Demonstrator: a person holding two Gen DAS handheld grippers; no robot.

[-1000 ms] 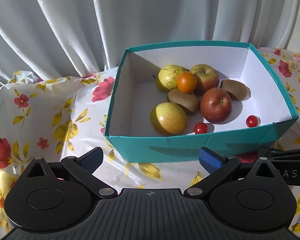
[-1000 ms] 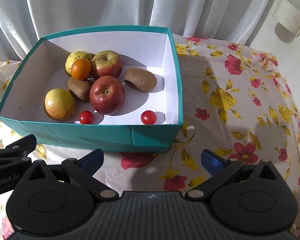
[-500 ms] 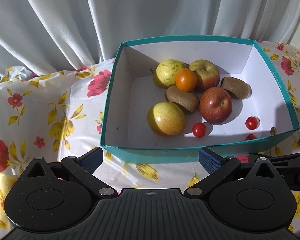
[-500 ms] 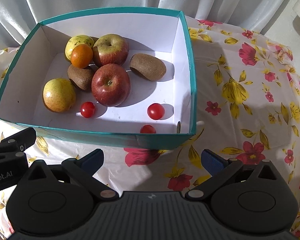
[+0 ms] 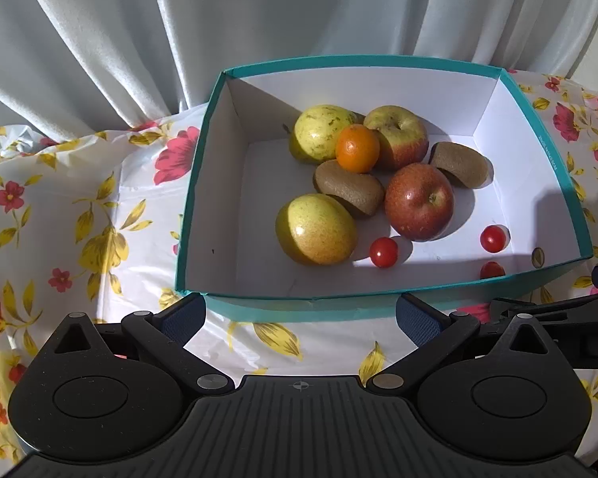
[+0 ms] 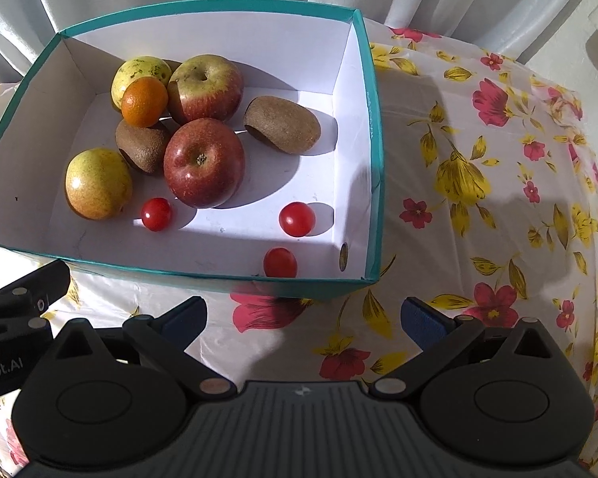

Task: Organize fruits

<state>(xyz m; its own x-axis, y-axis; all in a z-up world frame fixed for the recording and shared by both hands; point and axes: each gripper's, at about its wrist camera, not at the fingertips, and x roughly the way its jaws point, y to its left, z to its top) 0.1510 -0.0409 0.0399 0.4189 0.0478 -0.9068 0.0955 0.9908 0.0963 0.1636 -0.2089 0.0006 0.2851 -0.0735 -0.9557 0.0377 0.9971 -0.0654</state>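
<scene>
A teal box (image 6: 372, 127) with white inside holds a dark red apple (image 6: 204, 162), an orange (image 6: 144, 101) and brown kiwis (image 6: 283, 124); the tablecloth (image 6: 478, 183) is white with red and yellow flowers.

Left hand-held gripper (image 5: 299, 314) — jaws spread wide, nothing between them. Right hand-held gripper (image 6: 303, 314) — jaws equally wide, empty, low in frame.

I raise both of my hand-held grippers, so I now look more steeply down into the teal box (image 6: 372, 127). A third cherry tomato (image 6: 280, 263), hidden a second ago behind the box's near wall, now shows by its near right corner.
</scene>
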